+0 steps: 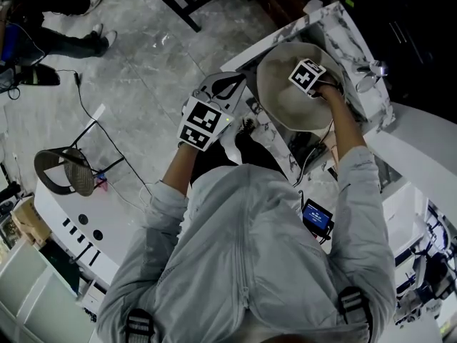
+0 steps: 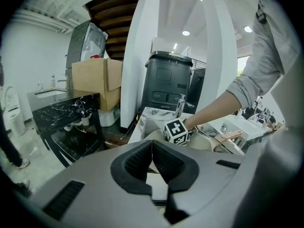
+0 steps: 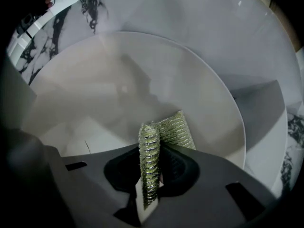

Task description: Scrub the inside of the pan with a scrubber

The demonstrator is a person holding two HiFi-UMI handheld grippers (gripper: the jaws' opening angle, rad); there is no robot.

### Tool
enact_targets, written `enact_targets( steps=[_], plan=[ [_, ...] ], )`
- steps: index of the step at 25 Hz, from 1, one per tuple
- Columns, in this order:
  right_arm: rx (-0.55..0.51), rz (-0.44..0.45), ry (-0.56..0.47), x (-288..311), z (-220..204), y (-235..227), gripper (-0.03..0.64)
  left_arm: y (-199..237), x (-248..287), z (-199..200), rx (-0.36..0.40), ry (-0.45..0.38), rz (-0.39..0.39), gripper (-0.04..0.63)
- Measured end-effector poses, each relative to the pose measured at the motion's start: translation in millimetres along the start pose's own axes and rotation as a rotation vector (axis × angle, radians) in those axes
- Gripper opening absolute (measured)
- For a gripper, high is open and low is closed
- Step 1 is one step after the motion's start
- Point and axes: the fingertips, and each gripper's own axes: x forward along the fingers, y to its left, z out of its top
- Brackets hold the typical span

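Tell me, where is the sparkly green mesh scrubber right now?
In the right gripper view, at bottom centre, the sparkly green mesh scrubber is pinched in the right gripper. It sticks out over the inside of the pale round pan.

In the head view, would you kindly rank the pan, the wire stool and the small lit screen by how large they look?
1. pan
2. wire stool, though it stands farther off on the floor, so true size is unsure
3. small lit screen
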Motion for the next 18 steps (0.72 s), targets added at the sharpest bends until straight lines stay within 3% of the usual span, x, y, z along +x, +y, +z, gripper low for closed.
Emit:
enact_targets(
  steps=[7, 11, 18],
  plan=[
    [0.056, 0.037, -0.053, -13, 30, 11, 0.086, 3, 1, -1, -0.006, 0.007, 0.001, 0.023],
    [0.029, 0.145, -0.134, -13, 64, 39, 0.086, 7, 1, -1, -0.010, 0.006, 0.004, 0.023],
    [-0.019, 0.412, -0.170, -25, 66, 103, 0.086, 9, 2, 0, -0.014, 0.000, -0.002, 0.023]
  ],
)
